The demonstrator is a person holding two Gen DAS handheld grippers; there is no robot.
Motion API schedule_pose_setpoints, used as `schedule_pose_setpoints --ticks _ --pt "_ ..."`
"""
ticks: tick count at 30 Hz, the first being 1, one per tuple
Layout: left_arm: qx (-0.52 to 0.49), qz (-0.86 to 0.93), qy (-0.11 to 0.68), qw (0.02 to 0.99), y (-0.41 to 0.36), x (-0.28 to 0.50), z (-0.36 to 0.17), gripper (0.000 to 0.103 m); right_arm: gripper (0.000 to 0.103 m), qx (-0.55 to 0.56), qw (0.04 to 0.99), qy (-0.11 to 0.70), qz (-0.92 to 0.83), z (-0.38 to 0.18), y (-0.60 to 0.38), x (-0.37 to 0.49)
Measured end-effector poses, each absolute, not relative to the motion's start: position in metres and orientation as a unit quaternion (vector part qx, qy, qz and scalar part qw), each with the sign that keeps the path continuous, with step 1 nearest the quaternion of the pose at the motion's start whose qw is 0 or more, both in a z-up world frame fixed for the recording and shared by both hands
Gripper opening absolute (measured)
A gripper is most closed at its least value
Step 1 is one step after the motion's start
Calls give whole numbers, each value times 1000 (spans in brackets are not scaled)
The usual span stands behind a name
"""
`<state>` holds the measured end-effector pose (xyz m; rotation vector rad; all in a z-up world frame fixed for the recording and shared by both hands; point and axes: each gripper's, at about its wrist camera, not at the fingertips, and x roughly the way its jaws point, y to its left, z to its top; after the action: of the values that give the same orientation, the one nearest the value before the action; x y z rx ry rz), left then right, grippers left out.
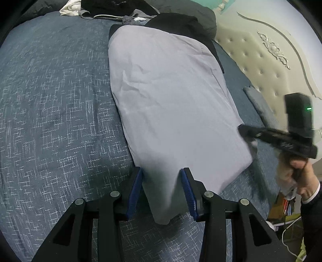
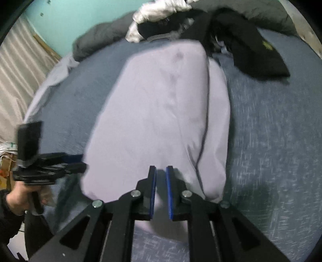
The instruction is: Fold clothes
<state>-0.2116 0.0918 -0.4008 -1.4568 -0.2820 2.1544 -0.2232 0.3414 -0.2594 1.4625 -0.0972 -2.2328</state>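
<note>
A: Left wrist view first. Pale lavender-grey folded cotton garment [image 1: 171, 104] lies flat on the dark blue woven bedspread [image 1: 56, 104], long axis running away from the camera. Left gripper [image 1: 162, 193] is parted about halfway, blue pads on either side of the garment's near hem, not pinching it. Right gripper [image 1: 247, 134] comes in side-on at the garment's right edge.

B: Holding anything?

A: Can't confirm from here, it's smeared. Pile of black and white clothes [image 1: 124, 10] sits at the far end, unfolded.

B: Right wrist view?

A: Blurry. Same garment [image 2: 157, 112], a dark seam down its right side. Right gripper [image 2: 161, 189] pads stand nearly together with only a thin slit; I'd say nothing between them, fabric lies below. Left gripper [image 2: 60, 165] at the garment's left corner.

B: Step?

A: Judging: mid-fold, side folds done, ready for the end-over-end fold. Next needs both claws to pinch the near hem corners and carry them evenly to the far edge.
</note>
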Motion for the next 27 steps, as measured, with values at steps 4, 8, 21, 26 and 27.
schedule_pose_setpoints --ticks 4,8,21,26,27 --pt "-540 794 -100 262 96 -211 -405 44 1 551 209 -32 -807 -284 342 -229" --pt "-539 792 -106 266 97 -215 -406 45 0 555 211 -31 -804 -278 342 -230" --pt "-527 797 -117 271 101 -227 -413 46 1 521 200 -23 -829 -251 320 -304" --pt "-532 790 -123 278 89 -232 -414 48 1 544 168 -7 -822 -271 335 -315" --pt "-532 790 -122 279 90 -232 -414 48 1 538 172 -15 -825 -266 337 -316"
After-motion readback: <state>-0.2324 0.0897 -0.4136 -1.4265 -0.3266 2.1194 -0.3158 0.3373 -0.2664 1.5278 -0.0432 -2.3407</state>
